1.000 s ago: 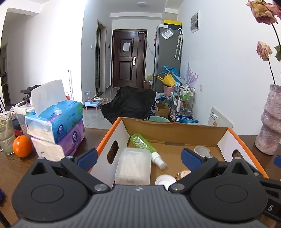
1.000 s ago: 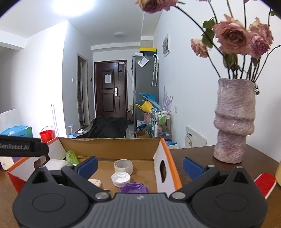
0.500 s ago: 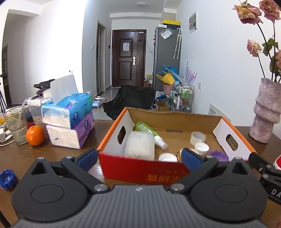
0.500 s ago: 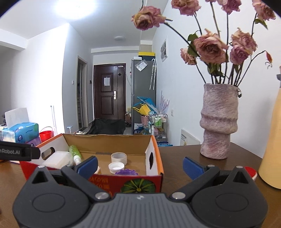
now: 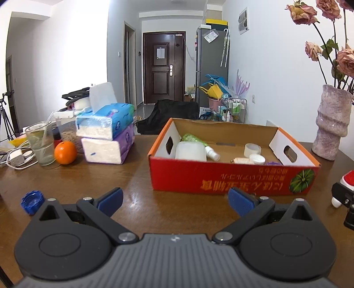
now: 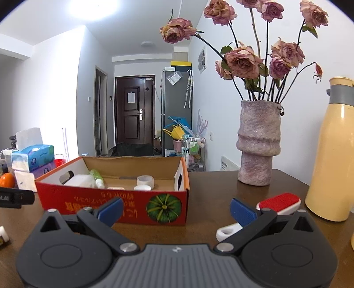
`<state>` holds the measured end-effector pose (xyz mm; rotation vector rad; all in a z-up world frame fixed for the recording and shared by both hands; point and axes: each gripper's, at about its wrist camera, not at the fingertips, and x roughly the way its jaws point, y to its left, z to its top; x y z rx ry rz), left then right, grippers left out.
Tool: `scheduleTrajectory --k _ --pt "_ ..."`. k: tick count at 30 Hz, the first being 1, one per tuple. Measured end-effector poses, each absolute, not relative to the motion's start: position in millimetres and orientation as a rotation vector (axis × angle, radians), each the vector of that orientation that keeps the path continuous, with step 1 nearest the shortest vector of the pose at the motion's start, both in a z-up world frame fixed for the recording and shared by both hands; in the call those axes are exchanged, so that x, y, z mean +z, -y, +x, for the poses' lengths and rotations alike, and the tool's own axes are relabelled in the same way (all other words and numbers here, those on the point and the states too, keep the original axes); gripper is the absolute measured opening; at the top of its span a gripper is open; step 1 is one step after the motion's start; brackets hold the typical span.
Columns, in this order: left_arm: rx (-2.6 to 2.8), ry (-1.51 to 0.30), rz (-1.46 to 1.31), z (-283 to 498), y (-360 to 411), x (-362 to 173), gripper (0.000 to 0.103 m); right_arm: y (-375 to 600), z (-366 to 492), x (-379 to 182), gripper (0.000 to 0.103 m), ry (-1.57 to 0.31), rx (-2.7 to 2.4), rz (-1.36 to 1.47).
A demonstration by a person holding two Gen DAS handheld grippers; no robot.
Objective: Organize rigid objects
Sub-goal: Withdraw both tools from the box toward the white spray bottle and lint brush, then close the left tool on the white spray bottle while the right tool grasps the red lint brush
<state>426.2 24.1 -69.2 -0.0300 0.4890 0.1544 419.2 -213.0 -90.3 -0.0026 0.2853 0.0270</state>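
White letters "OLAI" stand on a black strap (image 6: 13, 197) at the left edge of the right wrist view. The upside-down yellow print on the red box (image 5: 232, 177) is unreadable.

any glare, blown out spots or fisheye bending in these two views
Left wrist view: the wall left of the door is blown out white, a soft sheen lies on the table, and the room edges bow outward. Right wrist view: the ceiling light flares to pure white, the yellow flask curves at the rim; both stay sharp.
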Motion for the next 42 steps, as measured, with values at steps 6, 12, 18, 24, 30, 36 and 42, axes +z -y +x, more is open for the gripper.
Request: scheduleTrajectory --k 6,12,18,24,30,36,42 --pt "0.15 -0.5 -0.019 398 -30 -72 0.103 216 394 -92 0.103 -0.301 0.022 -0.016" --pt "0.141 -0.51 -0.007 370 -36 -74 0.103 218 369 -96 0.103 -0.317 0.016 -0.031" --pt "0.143 -0.523 0.001 345 -47 -78 0.103 222 348 -100 0.103 -0.339 -0.002 -0.044" --pt "0.149 -0.541 -0.005 323 -67 -84 0.103 231 331 -105 0.103 -0.385 -0.016 -0.037" --pt "0.157 -0.56 -0.033 316 -87 -88 0.103 239 321 -111 0.103 -0.425 -0.051 -0.034" --pt "0.152 -0.593 -0.04 324 -95 -95 0.103 243 320 -112 0.103 -0.424 -0.074 -0.015" --pt "0.15 -0.611 -0.023 337 -95 -102 0.102 246 320 -111 0.103 -0.425 -0.073 0.001"
